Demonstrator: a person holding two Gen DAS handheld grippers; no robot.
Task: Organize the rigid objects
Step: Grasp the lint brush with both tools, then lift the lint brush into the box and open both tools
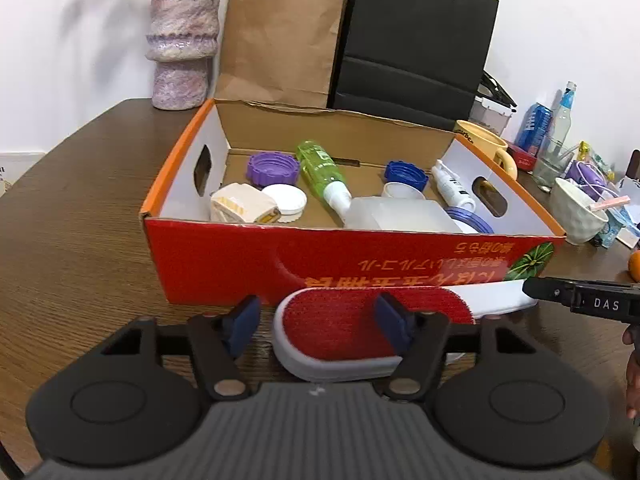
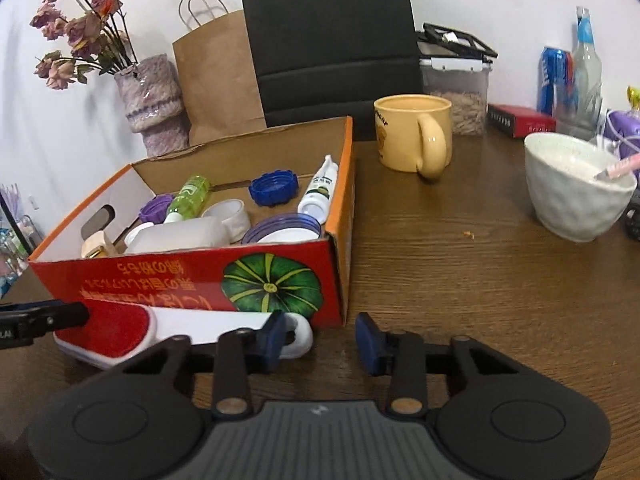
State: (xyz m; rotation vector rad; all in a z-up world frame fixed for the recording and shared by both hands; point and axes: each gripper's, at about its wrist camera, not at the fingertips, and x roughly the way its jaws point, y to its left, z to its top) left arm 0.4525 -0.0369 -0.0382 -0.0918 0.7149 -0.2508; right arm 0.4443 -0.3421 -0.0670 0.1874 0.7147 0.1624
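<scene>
A red and white lint brush [image 1: 340, 328] lies on the wooden table against the front of a red cardboard box [image 1: 240, 256]. My left gripper [image 1: 316, 324] is open, its blue fingers on either side of the brush's red head. My right gripper [image 2: 320, 340] is open and empty, by the brush's white handle loop [image 2: 300, 334] at the box's right front corner [image 2: 336, 280]. The box holds a green bottle [image 1: 320, 172], purple cap [image 1: 272, 168], blue cap [image 1: 406, 174], white spray bottle [image 1: 452, 186] and a clear container [image 1: 400, 214].
A yellow mug [image 2: 416, 136] and a white bowl [image 2: 576, 192] stand right of the box. Paper bags [image 1: 280, 40], a vase [image 1: 182, 40], a can and bottles [image 2: 572, 76] line the back. The right gripper's finger shows in the left wrist view [image 1: 580, 300].
</scene>
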